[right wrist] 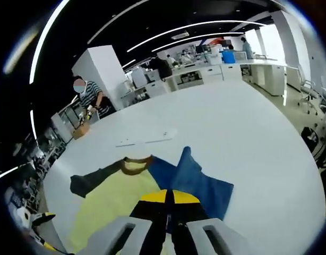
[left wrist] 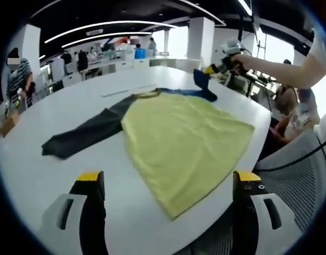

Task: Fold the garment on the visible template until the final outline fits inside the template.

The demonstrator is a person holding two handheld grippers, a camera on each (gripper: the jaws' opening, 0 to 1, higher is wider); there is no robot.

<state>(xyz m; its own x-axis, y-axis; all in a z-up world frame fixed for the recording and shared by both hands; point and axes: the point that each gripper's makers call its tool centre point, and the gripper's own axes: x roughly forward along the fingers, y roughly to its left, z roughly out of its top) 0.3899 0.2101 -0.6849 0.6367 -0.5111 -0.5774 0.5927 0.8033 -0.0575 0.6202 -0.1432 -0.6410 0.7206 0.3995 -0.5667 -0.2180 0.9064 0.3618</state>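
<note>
A long-sleeved shirt lies flat on the white table (left wrist: pixel 57 122). Its body is yellow-green (left wrist: pixel 179 141), with a brown collar (right wrist: pixel 135 166), a dark grey sleeve (left wrist: pixel 83 135) stretched out to the left and a blue sleeve (right wrist: pixel 203 186). My right gripper (right wrist: pixel 168 197) is shut on the blue sleeve's end. In the left gripper view that right gripper (left wrist: pixel 219 66) is held by a hand at the shirt's far corner, and the blue sleeve (left wrist: pixel 204 85) hangs from it, lifted off the table. My left gripper (left wrist: pixel 168 178) stands wide open over the shirt's near hem, holding nothing.
A pale flat strip (right wrist: pixel 147 137) lies on the table beyond the collar. A grey mesh chair (left wrist: pixel 298 175) stands at the table's right edge. A person in a striped shirt (right wrist: pixel 89 95) stands by a cardboard box (right wrist: pixel 80 130) at the far side, with desks behind.
</note>
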